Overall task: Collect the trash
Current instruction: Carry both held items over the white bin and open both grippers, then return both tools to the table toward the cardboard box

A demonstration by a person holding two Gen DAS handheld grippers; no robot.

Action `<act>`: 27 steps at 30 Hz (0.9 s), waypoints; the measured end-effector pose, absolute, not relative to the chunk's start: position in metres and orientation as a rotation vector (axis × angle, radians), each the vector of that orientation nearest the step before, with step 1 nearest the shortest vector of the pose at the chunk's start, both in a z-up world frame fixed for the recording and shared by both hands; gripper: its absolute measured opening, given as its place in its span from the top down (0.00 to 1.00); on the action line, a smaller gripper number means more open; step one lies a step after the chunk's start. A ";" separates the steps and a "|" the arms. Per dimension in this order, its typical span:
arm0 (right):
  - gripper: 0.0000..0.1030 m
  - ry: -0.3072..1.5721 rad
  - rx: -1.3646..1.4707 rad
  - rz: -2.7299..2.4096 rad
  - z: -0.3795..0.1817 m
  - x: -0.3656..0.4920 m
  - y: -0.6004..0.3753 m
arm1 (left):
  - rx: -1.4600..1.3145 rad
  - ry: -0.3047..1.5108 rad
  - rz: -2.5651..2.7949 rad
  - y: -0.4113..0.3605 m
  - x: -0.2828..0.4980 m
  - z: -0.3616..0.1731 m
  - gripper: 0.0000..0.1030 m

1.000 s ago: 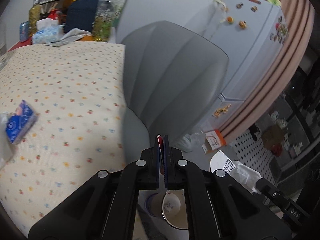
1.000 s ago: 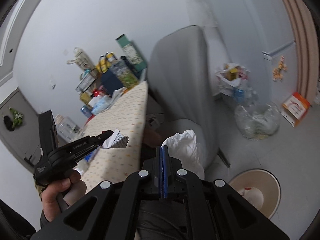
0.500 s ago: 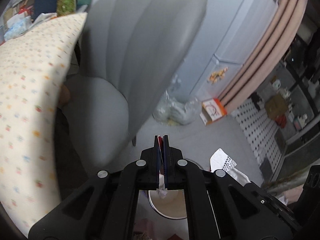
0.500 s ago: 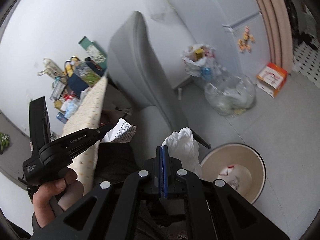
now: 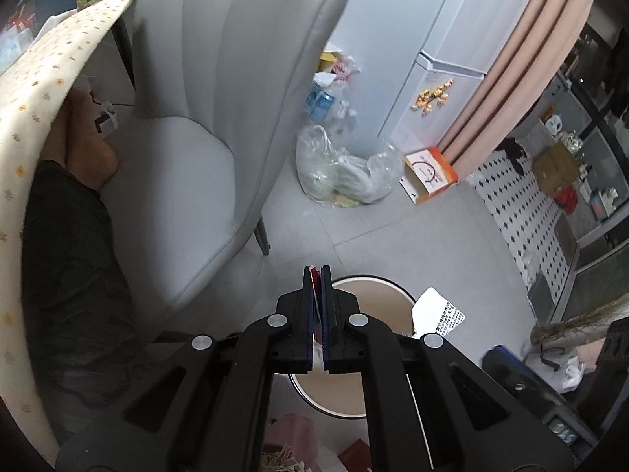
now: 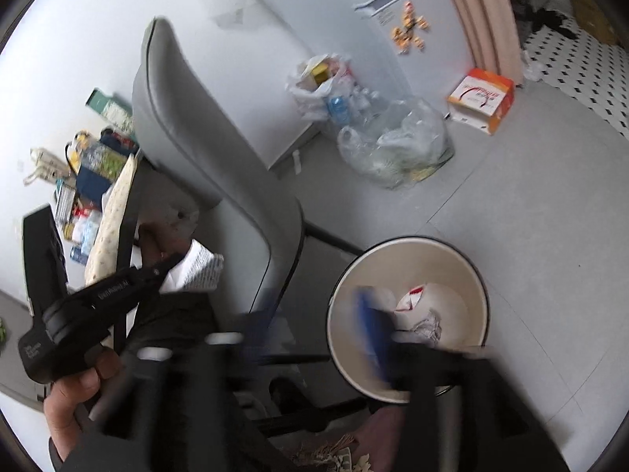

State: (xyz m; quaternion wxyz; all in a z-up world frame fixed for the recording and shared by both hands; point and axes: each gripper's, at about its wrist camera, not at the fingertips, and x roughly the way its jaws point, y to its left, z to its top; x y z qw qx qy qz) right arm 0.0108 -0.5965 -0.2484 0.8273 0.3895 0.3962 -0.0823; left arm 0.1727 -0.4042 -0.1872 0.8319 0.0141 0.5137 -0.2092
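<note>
A round beige bin (image 6: 409,240) stands on the grey floor beside the chair, holding crumpled white and red trash (image 6: 416,308). My right gripper (image 6: 318,308) hangs blurred over the bin's left side. Its jaws are opening and nothing is between them. My left gripper (image 6: 165,271), held in a hand at the left, is shut on a printed paper scrap (image 6: 200,267). In the left wrist view that scrap (image 5: 315,275) shows as a thin red and white edge in the left gripper (image 5: 317,273), above the bin (image 5: 373,278). Another printed slip (image 5: 438,314) lies at the bin's right rim.
A grey padded chair (image 5: 236,78) stands close on the left, next to a table with a dotted cloth (image 5: 39,90). A clear bag of rubbish (image 6: 397,149) and an orange and white box (image 6: 481,98) sit on the floor by the white fridge (image 5: 444,78).
Both grippers have come down from table height to just over the bin. The right jaws have parted and the white wad they held is gone from them. The left stays shut.
</note>
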 end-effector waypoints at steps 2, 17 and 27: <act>0.47 0.843 0.837 -0.185 -0.250 0.005 -0.602 | 0.039 1.095 -0.456 -0.410 0.171 -0.189 0.96; 0.28 0.808 0.783 -0.367 -0.221 -0.037 -0.635 | 0.036 1.139 -0.638 -0.446 0.147 -0.196 0.33; 0.09 0.751 0.679 -0.324 -0.177 -0.025 -0.607 | -0.015 0.976 -0.619 -0.399 0.143 -0.116 0.15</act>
